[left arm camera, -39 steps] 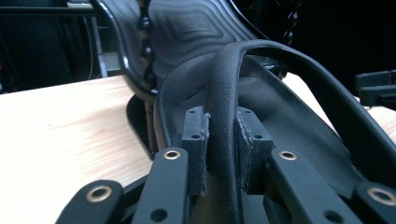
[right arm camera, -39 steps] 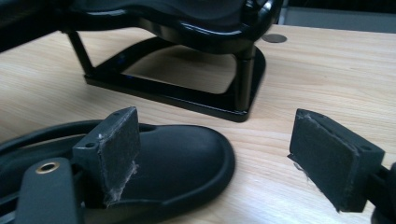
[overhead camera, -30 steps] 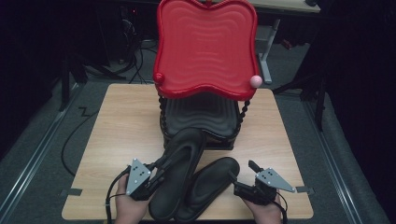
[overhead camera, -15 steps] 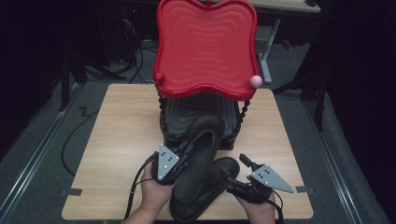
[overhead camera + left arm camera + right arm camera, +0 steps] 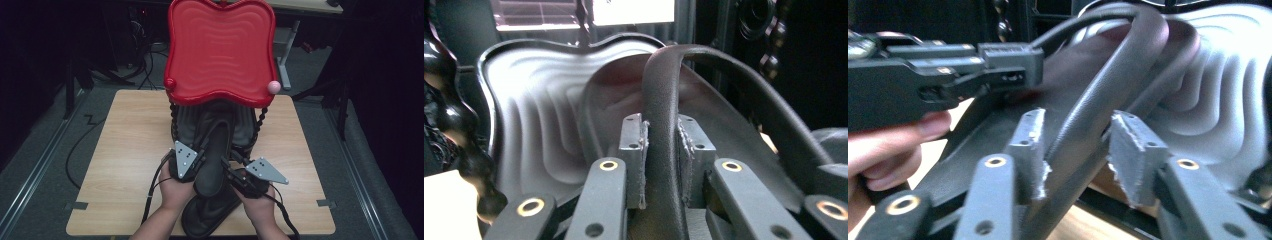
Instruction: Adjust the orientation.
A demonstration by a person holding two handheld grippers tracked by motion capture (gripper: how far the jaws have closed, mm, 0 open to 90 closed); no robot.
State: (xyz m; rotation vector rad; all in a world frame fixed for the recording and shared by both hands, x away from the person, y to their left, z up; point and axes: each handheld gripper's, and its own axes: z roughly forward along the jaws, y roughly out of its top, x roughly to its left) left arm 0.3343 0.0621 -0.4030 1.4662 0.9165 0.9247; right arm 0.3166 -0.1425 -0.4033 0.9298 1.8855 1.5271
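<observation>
**Sandal going toe-first onto the lower tray**

Nearest the person, a second sandal lies flat on the table. Above it, the held sandal runs lengthwise toward the black tray. Left gripper is clamped on its strap; right gripper straddles the strap, jaws slack. Red tray sits beyond.

A second black sandal lies flat on the wooden table, near its front edge. A small pink ball sits on one corner of the red top tray. Grey carpet lies around the table.
</observation>
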